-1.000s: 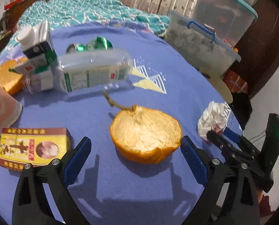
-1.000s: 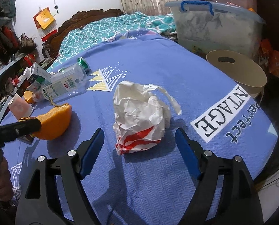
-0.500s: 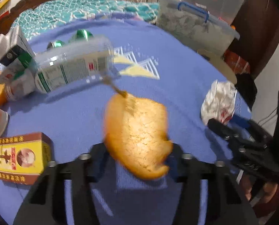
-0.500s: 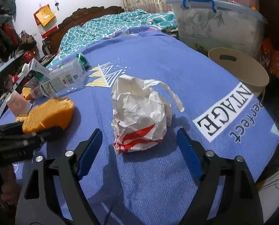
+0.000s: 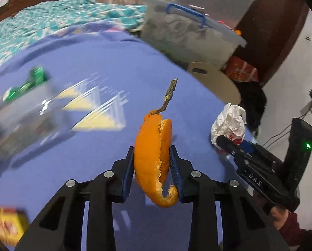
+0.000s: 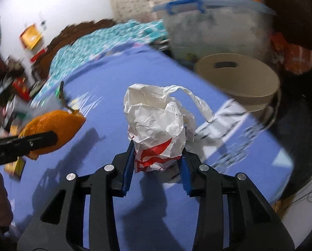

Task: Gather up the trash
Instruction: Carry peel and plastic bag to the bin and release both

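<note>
- The orange peel (image 5: 154, 154) is squeezed between the blue pads of the left claw (image 5: 152, 163). Its jaws are closing on it, and the peel is up off the blue cloth (image 5: 105, 67).
- A thin brown stem (image 5: 169, 93) sticks up from the peel.
- The crumpled white bag (image 6: 156, 125) with red marks sits between the pads of the right claw (image 6: 157, 163). Those jaws are closing on it too.
- A tan bin (image 6: 239, 79) stands beside the bed, past the bag.
- A clear box (image 6: 214, 25) with a blue handle is behind the bin.
- The other trash on the left is too blurry to tell.
</note>
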Motion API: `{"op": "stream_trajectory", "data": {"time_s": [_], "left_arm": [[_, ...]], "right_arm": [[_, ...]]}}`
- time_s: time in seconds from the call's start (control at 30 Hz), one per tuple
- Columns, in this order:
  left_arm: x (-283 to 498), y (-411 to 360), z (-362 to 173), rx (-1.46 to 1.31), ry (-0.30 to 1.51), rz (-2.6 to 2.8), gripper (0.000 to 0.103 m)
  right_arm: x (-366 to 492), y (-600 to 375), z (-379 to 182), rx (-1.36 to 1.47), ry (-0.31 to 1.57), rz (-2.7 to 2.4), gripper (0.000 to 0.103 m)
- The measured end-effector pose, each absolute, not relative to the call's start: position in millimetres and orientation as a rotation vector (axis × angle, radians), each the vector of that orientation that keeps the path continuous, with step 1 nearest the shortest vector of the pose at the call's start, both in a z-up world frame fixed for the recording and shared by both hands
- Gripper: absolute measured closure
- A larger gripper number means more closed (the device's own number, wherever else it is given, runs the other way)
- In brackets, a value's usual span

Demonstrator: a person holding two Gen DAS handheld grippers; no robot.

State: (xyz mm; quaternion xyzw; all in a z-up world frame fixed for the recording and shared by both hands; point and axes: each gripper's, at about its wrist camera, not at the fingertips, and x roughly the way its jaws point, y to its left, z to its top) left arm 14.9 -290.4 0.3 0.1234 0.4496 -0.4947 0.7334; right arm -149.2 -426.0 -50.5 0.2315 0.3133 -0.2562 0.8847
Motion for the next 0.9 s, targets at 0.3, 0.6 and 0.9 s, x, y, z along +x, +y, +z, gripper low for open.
{"op": "stream_trajectory", "data": {"time_s": [0.3,0.6,0.9], "left_arm": [[16,-440,8,0.321,1.024,-1.244,0.072],[0,-555,-7,0.438,1.009,-1.277,0.069],[8,-559,-5,0.377,1.021,-1.231,0.043]], "right_arm": [[-171,-548,-45,0.659,0.558,-0.684,0.063],[-171,-604,-51,0.72,0.546,-0.751,0.056],[-184,-618,-60,0.858,0.459,-0.751,0.022]]}}
